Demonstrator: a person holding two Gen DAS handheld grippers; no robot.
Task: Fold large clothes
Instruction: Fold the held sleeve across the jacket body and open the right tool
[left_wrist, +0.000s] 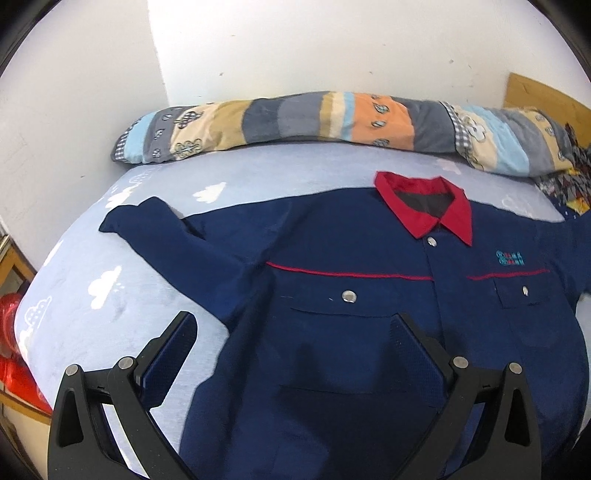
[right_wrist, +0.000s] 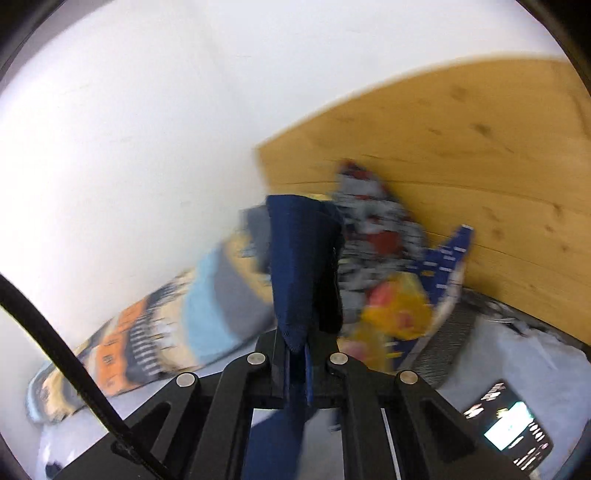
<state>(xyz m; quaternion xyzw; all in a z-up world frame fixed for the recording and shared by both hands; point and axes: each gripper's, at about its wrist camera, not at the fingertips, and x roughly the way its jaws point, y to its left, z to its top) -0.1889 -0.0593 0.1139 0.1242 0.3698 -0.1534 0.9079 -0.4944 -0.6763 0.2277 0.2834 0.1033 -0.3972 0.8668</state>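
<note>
One navy shirt (left_wrist: 332, 295); left gripper (left_wrist: 295, 354) spread above it; right gripper (right_wrist: 306, 266) clamped on its fabric.

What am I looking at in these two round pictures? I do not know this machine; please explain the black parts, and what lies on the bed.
No robot here: a person holds one two-finger gripper in each hand, each carrying a fisheye camera that looks along its fingers. The left camera shows the left gripper open above a navy work shirt with a red collar, spread on a pale blue bed sheet; a striped rolled quilt lies by the wall. The right camera shows the right gripper shut on a fold of navy cloth, probably that shirt. The picture is blurred.
</note>
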